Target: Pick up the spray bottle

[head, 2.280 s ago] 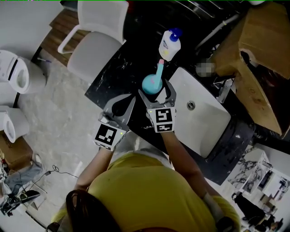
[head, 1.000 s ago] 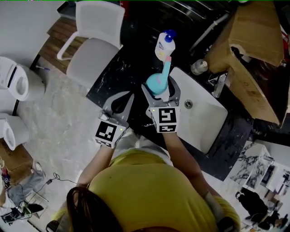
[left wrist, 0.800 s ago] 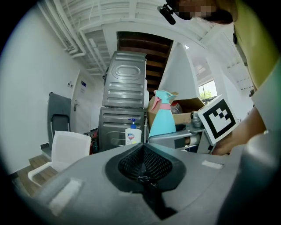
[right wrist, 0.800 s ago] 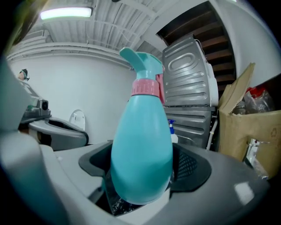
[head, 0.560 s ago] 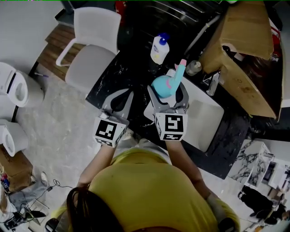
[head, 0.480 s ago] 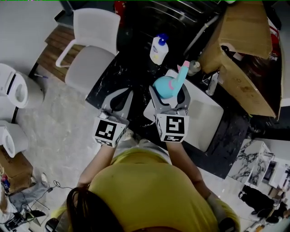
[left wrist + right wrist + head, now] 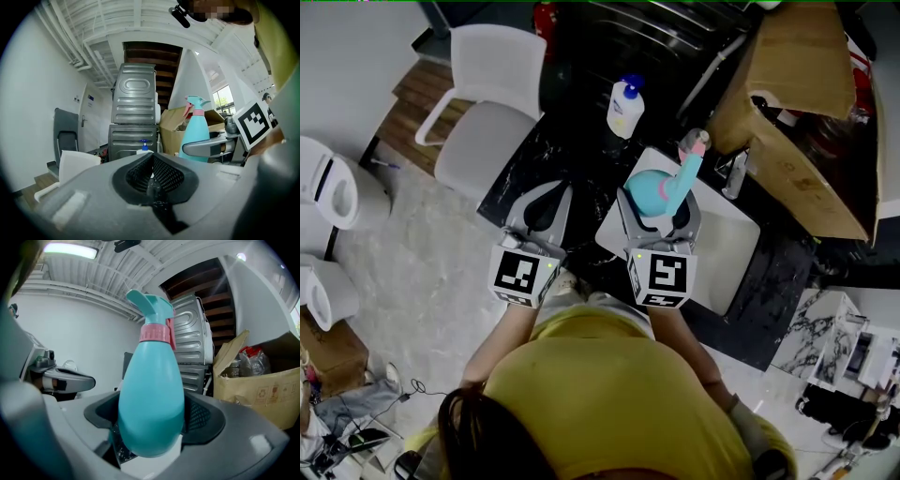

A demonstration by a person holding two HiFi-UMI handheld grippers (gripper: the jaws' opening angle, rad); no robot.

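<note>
spray bottle (image 7: 651, 191) — clamped in right gripper (image 7: 660, 197), over sink (image 7: 727, 255)

The spray bottle (image 7: 150, 399) is turquoise with a pink collar, and the pump bottle (image 7: 625, 108) is white with a blue cap. The tabletop (image 7: 553, 155) is black marble veined white, the sink (image 7: 727, 246) white, the chair (image 7: 483, 131) pale grey-white, the cardboard box (image 7: 806, 56) brown. Both the left gripper (image 7: 558, 195) and right gripper (image 7: 661, 199) are grey, with black-and-white marker cubes.

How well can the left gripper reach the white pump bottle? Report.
Probably yes. The pump bottle stands on the black counter ahead of the left gripper with nothing between them, though its shut, empty jaws must open first.
</note>
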